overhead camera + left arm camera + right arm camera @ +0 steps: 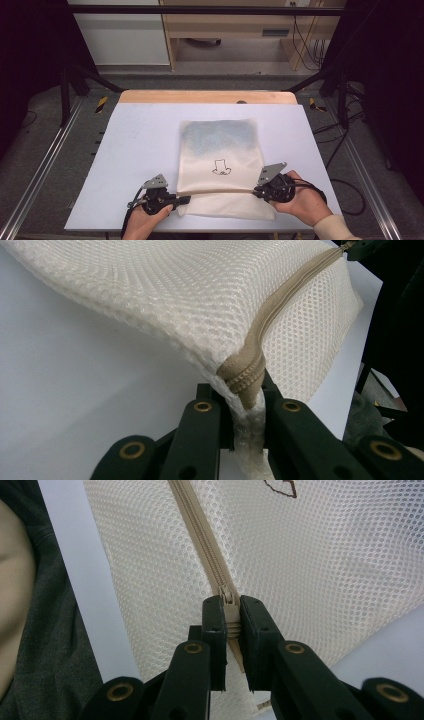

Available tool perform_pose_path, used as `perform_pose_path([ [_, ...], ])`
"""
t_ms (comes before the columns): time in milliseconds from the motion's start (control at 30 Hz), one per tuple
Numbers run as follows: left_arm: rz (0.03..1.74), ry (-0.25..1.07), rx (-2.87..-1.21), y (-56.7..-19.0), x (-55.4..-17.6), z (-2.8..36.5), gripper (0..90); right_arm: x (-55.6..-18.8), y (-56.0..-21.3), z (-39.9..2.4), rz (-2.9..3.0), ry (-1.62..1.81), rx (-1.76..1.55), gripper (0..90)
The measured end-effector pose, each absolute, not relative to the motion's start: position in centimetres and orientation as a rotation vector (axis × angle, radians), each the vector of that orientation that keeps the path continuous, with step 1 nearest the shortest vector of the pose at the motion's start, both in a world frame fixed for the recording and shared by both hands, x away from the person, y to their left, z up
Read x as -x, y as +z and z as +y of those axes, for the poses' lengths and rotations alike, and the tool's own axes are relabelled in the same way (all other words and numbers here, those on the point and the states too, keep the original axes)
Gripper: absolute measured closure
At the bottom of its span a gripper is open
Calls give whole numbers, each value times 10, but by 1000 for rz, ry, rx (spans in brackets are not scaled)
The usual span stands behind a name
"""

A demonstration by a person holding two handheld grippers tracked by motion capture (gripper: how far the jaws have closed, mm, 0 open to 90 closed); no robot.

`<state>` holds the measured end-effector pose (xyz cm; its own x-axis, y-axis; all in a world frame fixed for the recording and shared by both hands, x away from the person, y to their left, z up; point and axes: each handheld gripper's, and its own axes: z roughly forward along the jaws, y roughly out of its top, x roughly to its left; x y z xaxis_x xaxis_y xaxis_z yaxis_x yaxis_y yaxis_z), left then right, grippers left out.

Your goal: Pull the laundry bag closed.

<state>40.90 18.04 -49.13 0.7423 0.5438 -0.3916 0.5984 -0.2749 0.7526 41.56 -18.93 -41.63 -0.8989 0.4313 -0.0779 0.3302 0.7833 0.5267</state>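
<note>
A mesh bag (220, 160) lies flat on the bench (140, 150), its zipper (215, 191) running across near the person's edge. The left gripper (245, 405) is closed on the zipper's end and bag corner; the right gripper (230, 625) pinches the zipper slider (229, 611). Something bluish shows faintly inside the far half. Pulling unevenly could jam the slider or tear the mesh.

The mesh laundry bag (220, 150) is cream cloth, an open honeycomb weave, soft and matt, with a tan woven zipper (280, 305) tape. Both tools, left tool (245, 405) and right tool (231, 625), have matt black plastic jaws with brass-coloured rivets. The bench (140, 145) top is smooth, pale and matt, edged in wood.
</note>
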Motion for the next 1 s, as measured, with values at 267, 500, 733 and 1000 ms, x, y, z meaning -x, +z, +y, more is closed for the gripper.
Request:
perform_pose_path([
  [267, 870, -66, -1943, -491, -409, 180, 849, -415, -417, -190, 2781, 774, -603, 821],
  [500, 870, -66, -1944, -491, -409, 180, 849, -414, -420, -197, 2773, 773, -630, 821],
  [733, 871, -66, -1944, -491, -409, 180, 849, -414, -420, -199, 2775, 775, -637, 821],
  [1000, 874, -63, -1943, -491, -409, 181, 849, -413, -421, -201, 2771, 778, -641, 821],
])
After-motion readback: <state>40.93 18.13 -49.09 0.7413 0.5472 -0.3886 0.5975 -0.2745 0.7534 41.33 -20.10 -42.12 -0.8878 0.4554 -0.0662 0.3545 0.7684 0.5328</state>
